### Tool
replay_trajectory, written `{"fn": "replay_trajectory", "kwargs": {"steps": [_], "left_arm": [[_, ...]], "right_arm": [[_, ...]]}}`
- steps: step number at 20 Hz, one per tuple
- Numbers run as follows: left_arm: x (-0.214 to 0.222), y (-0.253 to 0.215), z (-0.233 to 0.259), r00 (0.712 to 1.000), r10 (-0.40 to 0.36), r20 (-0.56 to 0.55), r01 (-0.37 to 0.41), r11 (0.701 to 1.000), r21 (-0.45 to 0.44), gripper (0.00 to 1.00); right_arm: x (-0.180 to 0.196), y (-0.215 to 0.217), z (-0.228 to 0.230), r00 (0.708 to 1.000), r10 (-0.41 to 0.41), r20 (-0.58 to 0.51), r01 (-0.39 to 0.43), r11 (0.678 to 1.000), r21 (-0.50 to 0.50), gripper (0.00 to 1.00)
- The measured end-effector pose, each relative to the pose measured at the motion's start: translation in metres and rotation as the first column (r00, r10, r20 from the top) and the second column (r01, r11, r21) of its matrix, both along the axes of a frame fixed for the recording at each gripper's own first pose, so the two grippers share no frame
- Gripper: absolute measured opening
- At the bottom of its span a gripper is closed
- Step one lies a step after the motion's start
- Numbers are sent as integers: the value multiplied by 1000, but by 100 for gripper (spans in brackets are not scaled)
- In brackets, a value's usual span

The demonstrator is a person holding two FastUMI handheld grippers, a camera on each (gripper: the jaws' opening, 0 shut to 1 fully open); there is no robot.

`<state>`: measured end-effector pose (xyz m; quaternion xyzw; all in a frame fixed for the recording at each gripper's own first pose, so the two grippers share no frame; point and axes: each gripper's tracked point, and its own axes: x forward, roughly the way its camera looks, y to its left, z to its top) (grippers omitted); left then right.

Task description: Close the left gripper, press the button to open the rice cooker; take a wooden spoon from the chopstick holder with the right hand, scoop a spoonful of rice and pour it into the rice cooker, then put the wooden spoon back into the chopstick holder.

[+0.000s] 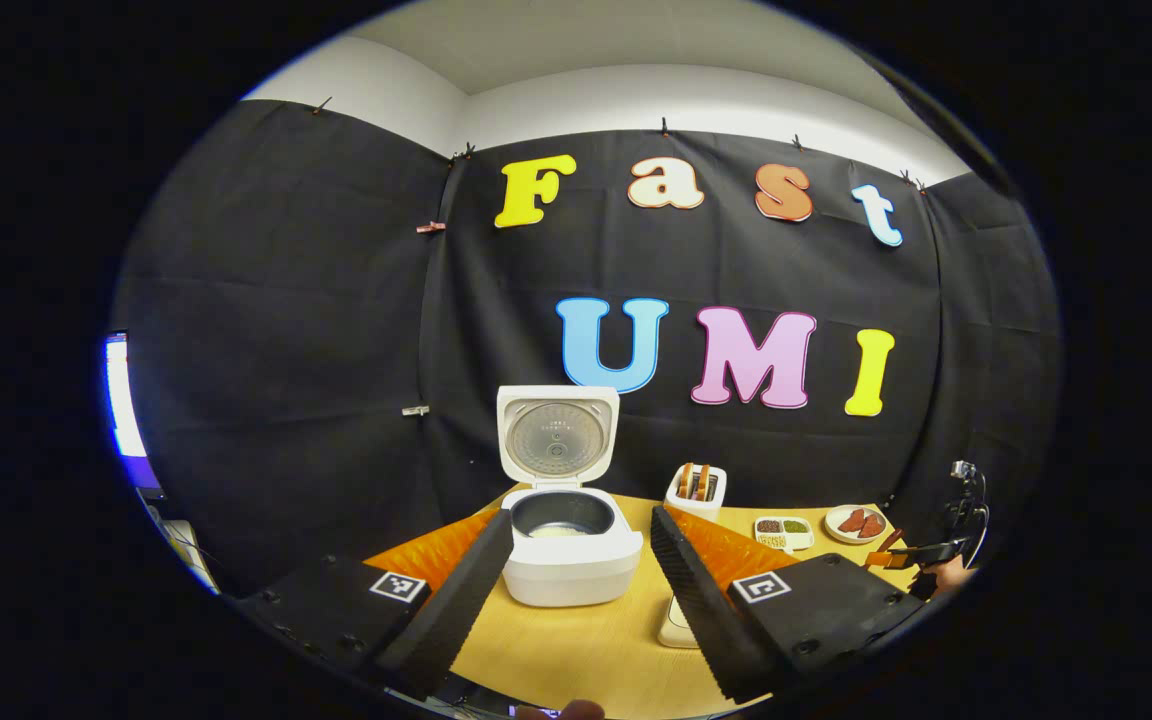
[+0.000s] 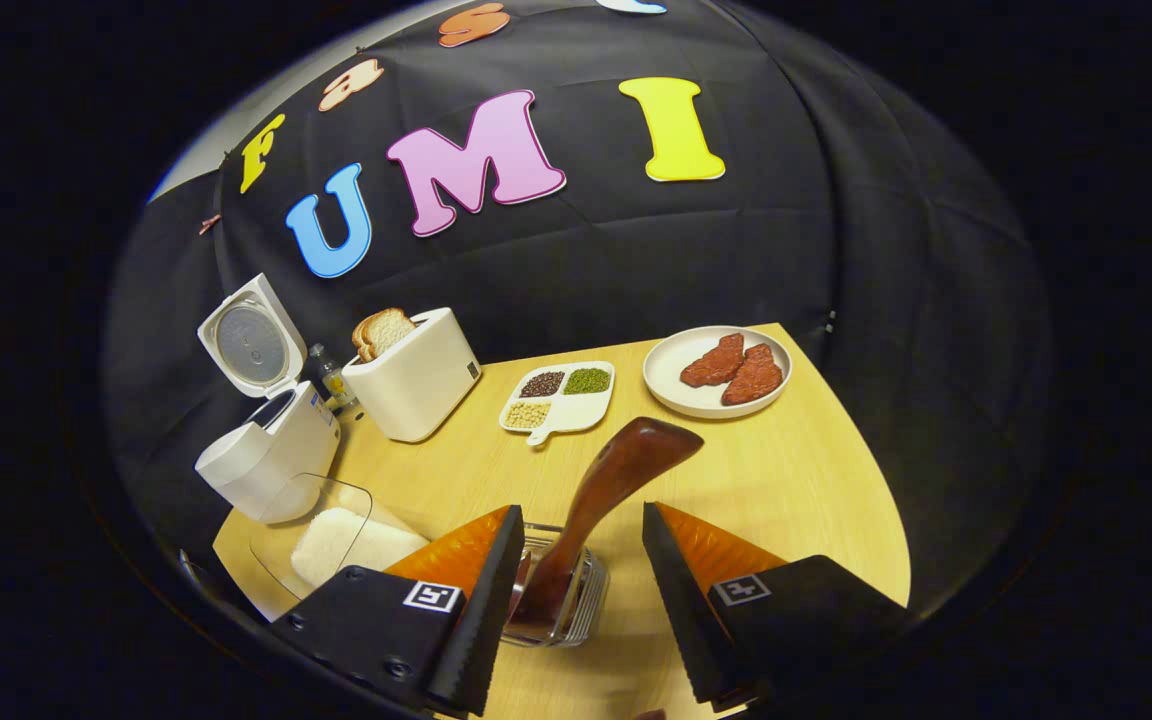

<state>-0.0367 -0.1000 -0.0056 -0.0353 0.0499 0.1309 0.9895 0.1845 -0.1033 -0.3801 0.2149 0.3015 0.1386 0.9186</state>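
The white rice cooker (image 1: pixel 571 560) stands on the wooden table (image 1: pixel 576 640) with its lid (image 1: pixel 556 440) up and the dark pot showing a pale patch inside. My left gripper (image 1: pixel 581 523) is open just in front of it, its fingers apart on either side of the cooker. In the right gripper view the brown wooden spoon (image 2: pixel 626 465) stands broad end up in the clear chopstick holder (image 2: pixel 566 600). My right gripper (image 2: pixel 581 518) is open, with the spoon between its fingers and a gap on each side. A clear box of rice (image 2: pixel 336 540) sits beside the cooker (image 2: pixel 271 450).
A white toaster (image 2: pixel 416 380) with bread slices stands behind the rice box. A divided dish of beans (image 2: pixel 561 395) and a plate of red meat (image 2: pixel 716 370) lie farther right. The table edge (image 2: pixel 876 480) curves close on the right. The right gripper (image 1: pixel 926 555) appears far right.
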Motion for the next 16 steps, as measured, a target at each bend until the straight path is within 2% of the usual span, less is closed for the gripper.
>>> {"fn": "replay_trajectory", "kwargs": {"steps": [1, 3, 6, 9, 11, 14, 16], "left_arm": [[-3, 1, -2, 1000, 8, -8, -8, 1000, 8, 95], [-10, -1, -4, 1000, 16, -19, -16, 999, 29, 96], [-17, -2, -8, 999, 23, -29, -22, 999, 32, 95], [-22, 2, -10, 999, 32, -28, -32, 999, 3, 95], [-25, 8, -8, 999, 42, -25, -43, 999, -16, 96], [-28, 15, -8, 999, 49, -21, -49, 999, -21, 96], [-30, 19, -8, 999, 50, -22, -50, 999, -22, 96]], "right_arm": [[4, 10, -7, 1000, 16, -23, -16, 1000, 26, 76], [3, 18, -14, 998, 37, -44, -36, 999, 19, 57], [-2, 20, -5, 999, 32, -1, -32, 999, -21, 30], [-22, 35, -10, 996, 84, -13, -84, 996, -9, 30], [-20, 34, -10, 997, 80, -4, -80, 997, -14, 33], [-18, 31, -11, 998, 54, -29, -53, 998, 14, 23], [-19, 28, -9, 999, 36, -38, -35, 999, 18, 23]]}}
